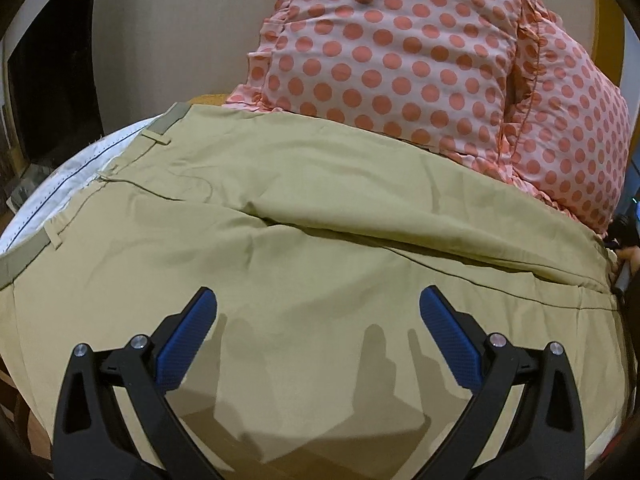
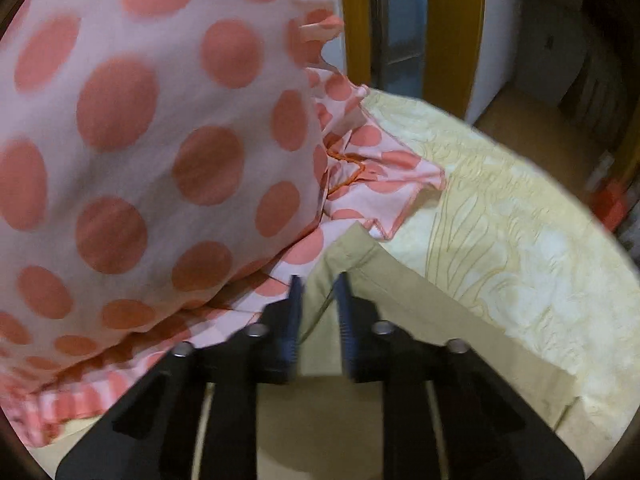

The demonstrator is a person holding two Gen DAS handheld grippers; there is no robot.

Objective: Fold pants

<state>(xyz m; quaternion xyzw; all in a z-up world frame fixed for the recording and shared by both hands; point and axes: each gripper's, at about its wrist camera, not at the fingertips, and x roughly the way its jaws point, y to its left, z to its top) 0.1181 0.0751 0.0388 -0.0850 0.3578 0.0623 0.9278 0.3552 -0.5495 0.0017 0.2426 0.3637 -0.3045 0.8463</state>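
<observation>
Khaki pants [image 1: 304, 248] lie spread flat across the bed, waistband [image 1: 48, 236] at the left with its white lining showing. My left gripper [image 1: 318, 300] is open and empty, hovering just above the seat area of the pants. In the right wrist view, the pants' leg end [image 2: 400, 304] lies on the bedsheet. My right gripper [image 2: 318, 284] has its blue pads nearly together over the hem corner; the view is blurred, and I cannot tell whether fabric is pinched.
A pink pillow with orange dots [image 1: 420, 60] leans behind the pants and overlaps their far edge; it also fills the left of the right wrist view [image 2: 140, 140]. A pale yellow patterned bedsheet [image 2: 520, 232] covers the bed. A wooden door frame [image 2: 452, 20] stands beyond.
</observation>
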